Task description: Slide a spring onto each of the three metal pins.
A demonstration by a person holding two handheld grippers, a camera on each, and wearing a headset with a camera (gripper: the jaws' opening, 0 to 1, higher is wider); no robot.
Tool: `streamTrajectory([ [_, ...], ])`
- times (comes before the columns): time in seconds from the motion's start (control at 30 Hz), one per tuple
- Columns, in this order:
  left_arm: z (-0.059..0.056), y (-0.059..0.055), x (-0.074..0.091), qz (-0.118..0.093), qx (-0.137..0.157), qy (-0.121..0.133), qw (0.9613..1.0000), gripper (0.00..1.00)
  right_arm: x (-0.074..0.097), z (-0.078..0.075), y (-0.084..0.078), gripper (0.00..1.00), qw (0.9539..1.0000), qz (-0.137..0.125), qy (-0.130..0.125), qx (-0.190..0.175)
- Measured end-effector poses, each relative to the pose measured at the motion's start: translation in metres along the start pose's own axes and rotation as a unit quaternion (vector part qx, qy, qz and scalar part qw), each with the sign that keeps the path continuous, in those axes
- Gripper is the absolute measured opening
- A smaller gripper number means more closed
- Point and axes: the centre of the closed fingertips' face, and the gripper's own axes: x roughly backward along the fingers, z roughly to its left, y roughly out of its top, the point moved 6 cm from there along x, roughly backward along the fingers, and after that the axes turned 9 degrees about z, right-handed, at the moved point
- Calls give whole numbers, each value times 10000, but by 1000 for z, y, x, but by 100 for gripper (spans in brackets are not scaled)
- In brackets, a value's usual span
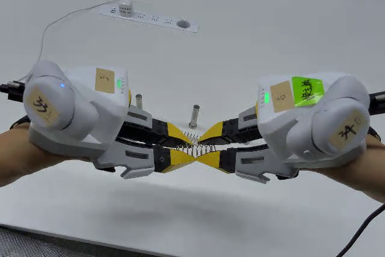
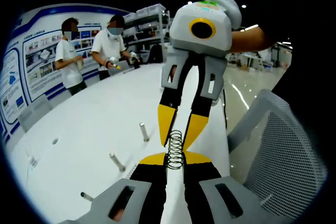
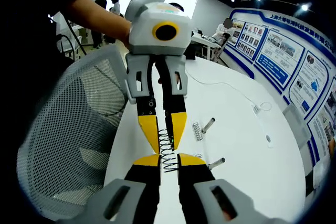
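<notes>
The left gripper (image 2: 176, 160) and the right gripper (image 3: 168, 162) meet tip to tip, just above the white worktop (image 1: 252, 46), in front of the person. A small coil spring (image 2: 175, 148) runs between them. One end sits between the left gripper's yellow tips, and the other between the right gripper's. Both sets of jaws are drawn in narrow around the spring, each pinching its own end.

Three metal pins stand on the worktop beyond the grippers. In the left gripper view they form a line: the far pin (image 2: 143, 131), the middle pin (image 2: 116, 161) and the near pin (image 2: 86, 196). A second spring (image 3: 197, 130) lies loose on the worktop, just beside the foot of one pin. The held spring is near the pins but apart from them.

A power strip (image 1: 150, 17) lies at the far side of the worktop. A mesh chair (image 3: 68, 145) stands at the near edge.
</notes>
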Motion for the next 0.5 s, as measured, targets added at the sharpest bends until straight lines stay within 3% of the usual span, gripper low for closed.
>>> streamTrajectory([
  [0.5, -4, 0, -1, 1, -204, -74, 9998, 10, 1, 2, -12, 16, 9998, 62, 110, -127],
])
